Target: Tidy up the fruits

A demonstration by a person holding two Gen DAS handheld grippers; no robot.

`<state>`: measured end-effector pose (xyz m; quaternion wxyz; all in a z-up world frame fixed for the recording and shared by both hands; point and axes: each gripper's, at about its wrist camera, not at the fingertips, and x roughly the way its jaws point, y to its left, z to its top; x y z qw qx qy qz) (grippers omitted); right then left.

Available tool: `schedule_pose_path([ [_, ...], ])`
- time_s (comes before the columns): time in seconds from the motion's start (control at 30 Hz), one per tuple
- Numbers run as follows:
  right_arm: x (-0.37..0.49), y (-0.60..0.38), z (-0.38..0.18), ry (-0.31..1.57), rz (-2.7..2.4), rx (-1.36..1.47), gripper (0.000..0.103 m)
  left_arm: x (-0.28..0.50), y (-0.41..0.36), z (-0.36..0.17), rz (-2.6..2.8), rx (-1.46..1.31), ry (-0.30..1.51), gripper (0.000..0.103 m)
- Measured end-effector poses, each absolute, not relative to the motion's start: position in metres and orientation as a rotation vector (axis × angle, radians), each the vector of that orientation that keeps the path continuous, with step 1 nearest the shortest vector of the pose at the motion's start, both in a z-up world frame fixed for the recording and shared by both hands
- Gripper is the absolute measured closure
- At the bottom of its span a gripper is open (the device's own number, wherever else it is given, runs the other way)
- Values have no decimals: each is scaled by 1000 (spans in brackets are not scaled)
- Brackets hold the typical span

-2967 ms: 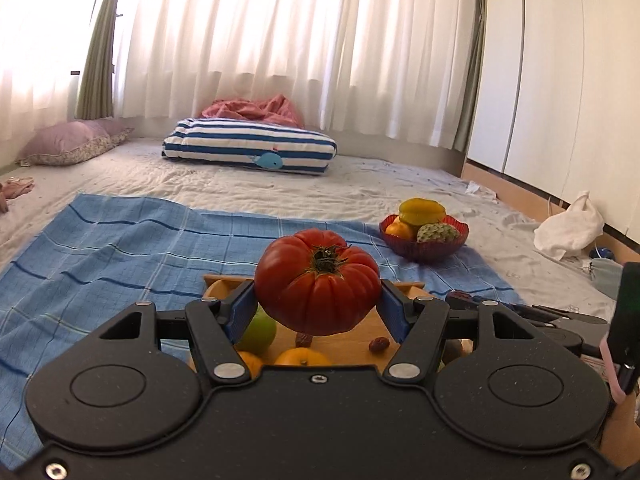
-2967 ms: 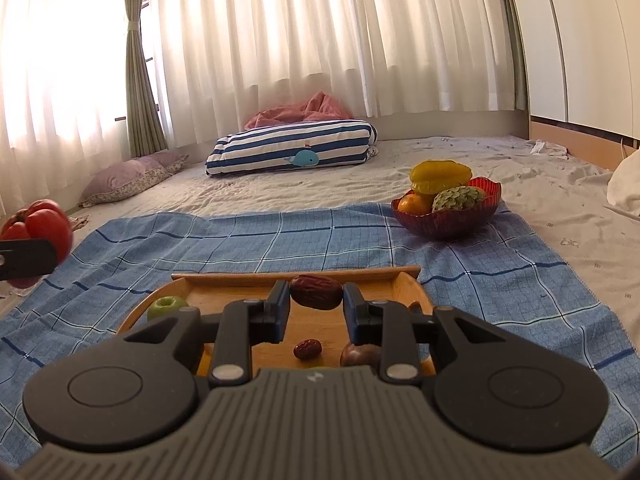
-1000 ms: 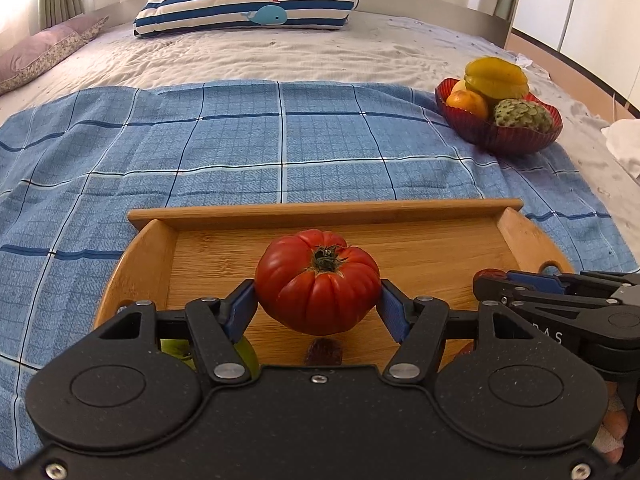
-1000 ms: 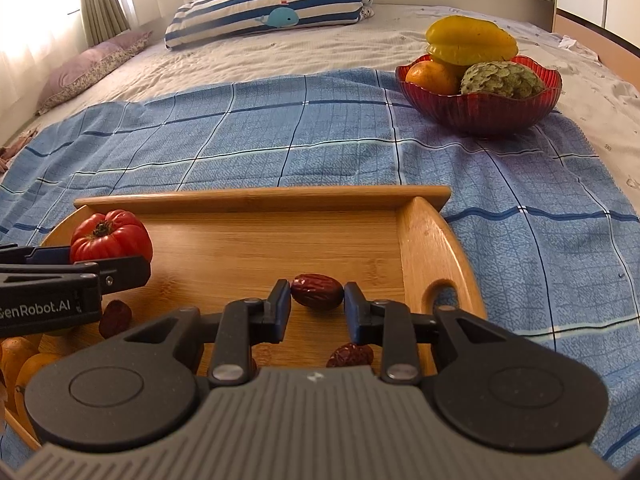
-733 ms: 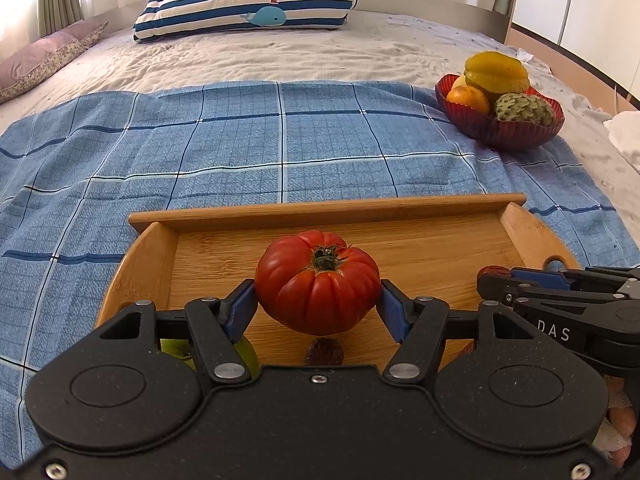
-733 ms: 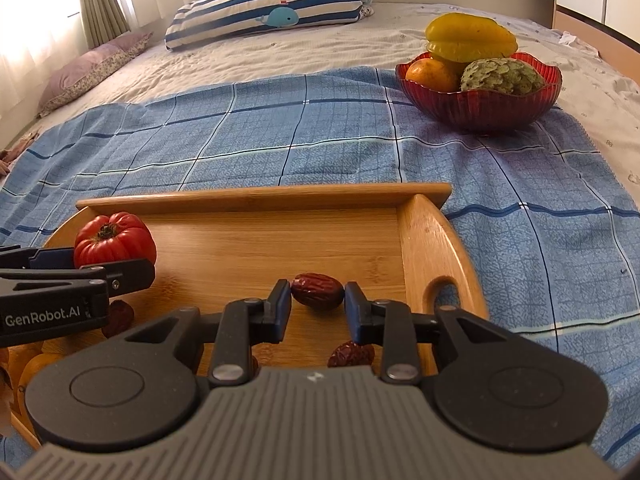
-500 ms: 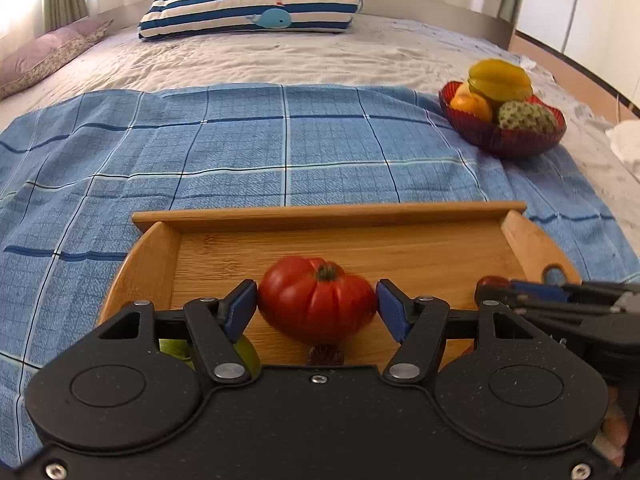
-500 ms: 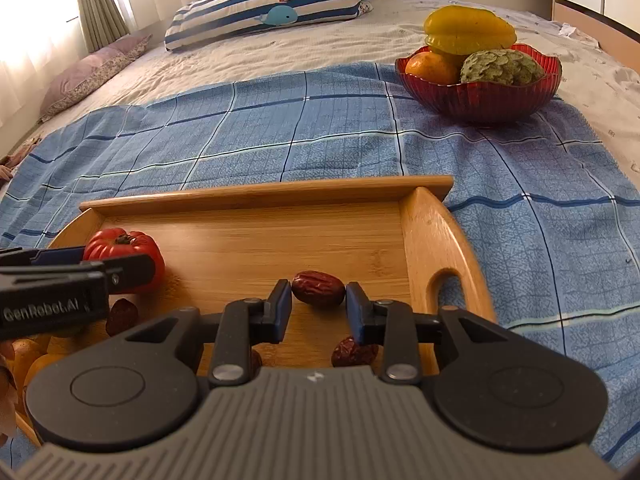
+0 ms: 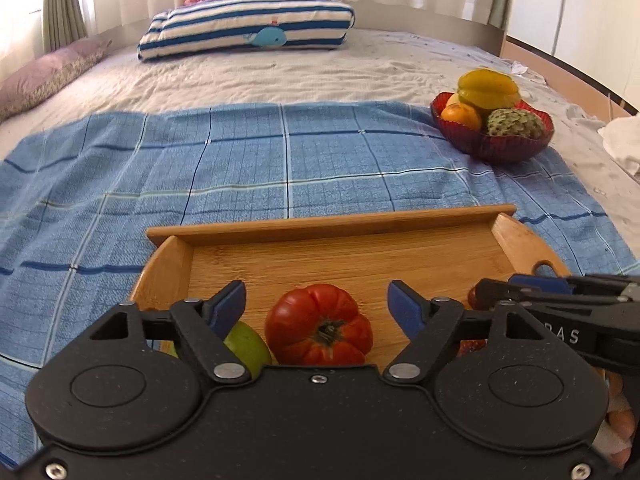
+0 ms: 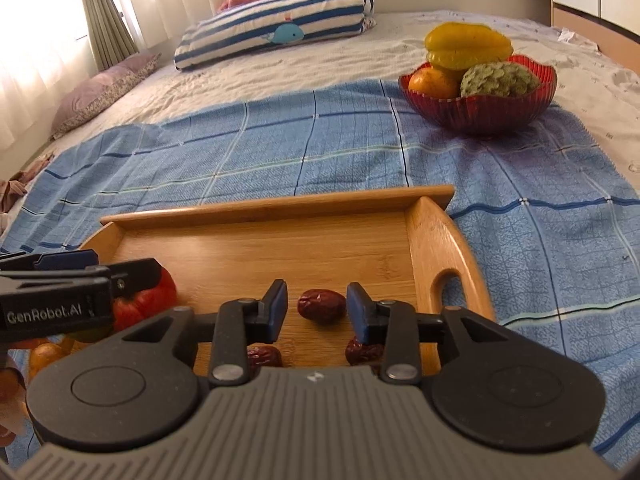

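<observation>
My left gripper [image 9: 316,298] is open above a large red tomato [image 9: 319,326] that lies on the wooden tray [image 9: 328,224], next to a green fruit [image 9: 246,346]. My right gripper [image 10: 316,308] is open around a brown date [image 10: 321,306] that rests on the tray [image 10: 280,206]. Two more dates [image 10: 264,356] lie under its fingers. The left gripper shows at the left of the right wrist view [image 10: 72,280], over the tomato [image 10: 148,300].
A red bowl [image 10: 480,108] with a yellow starfruit, an orange and a green custard apple stands on the blue checked cloth [image 9: 240,168] at the far right. A striped pillow [image 9: 248,28] lies at the back. Orange fruits [image 10: 44,354] sit at the tray's left end.
Both grippers have opened. The tomato has dropped from the left gripper onto the tray, and the date has left the right gripper and lies on the tray.
</observation>
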<state>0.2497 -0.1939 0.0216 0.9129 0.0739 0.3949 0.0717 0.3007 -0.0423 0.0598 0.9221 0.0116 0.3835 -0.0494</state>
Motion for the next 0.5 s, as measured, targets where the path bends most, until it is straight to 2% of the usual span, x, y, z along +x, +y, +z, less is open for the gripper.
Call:
schedule_pose_path([
  [0.3, 219, -195, 42, 725, 154, 155, 35, 259, -42, 78, -114, 60, 710, 20],
  [0.37, 209, -197, 46, 699, 156, 160, 30, 249, -40, 82, -114, 55, 694, 16],
  [0.5, 185, -197, 53, 635, 144, 148, 25, 226, -33, 87, -123, 40, 665, 15],
])
